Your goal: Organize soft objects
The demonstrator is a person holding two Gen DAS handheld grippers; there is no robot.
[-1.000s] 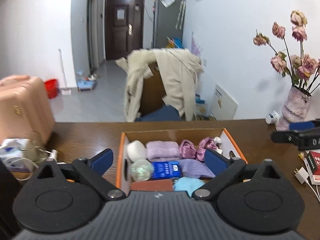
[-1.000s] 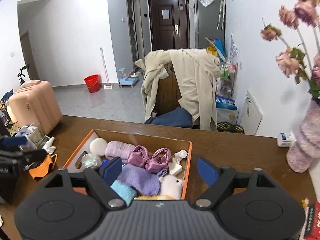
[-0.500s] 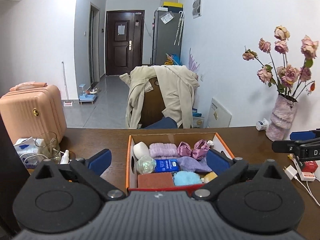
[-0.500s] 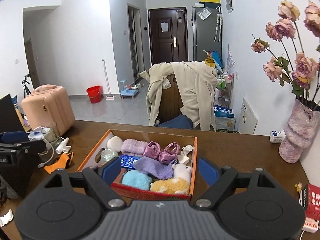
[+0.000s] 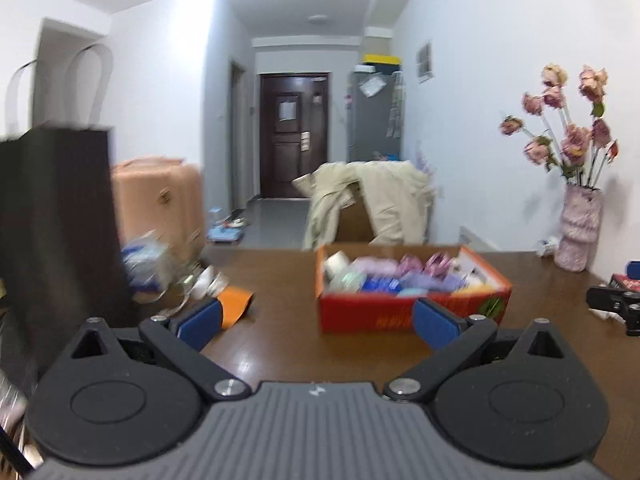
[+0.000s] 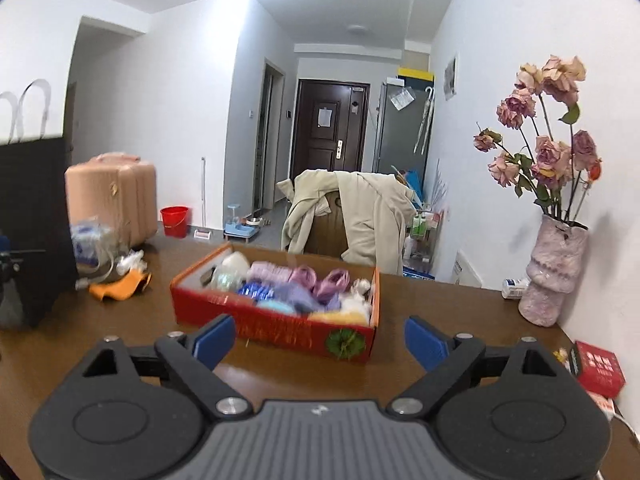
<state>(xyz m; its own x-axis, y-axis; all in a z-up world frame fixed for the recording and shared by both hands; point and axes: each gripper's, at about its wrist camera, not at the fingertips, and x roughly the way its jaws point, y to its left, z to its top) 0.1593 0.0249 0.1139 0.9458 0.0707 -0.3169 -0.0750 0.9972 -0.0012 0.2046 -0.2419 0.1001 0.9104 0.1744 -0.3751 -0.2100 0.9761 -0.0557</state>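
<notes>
The left gripper (image 5: 316,316), black with blue pads, stood spread and empty above the brown wooden table (image 5: 280,344). The right gripper (image 6: 320,338) held nothing either, its jaws opening. Ahead of both, apart from the fingertips, sat the orange-red open cardboard box (image 6: 276,326), packed with blurred soft items in lilac, purple, blue, white and yellow. A tall black paper bag (image 5: 56,240) stood at the table's left, a mottled pink vase of faded roses (image 6: 554,270) at its right.
</notes>
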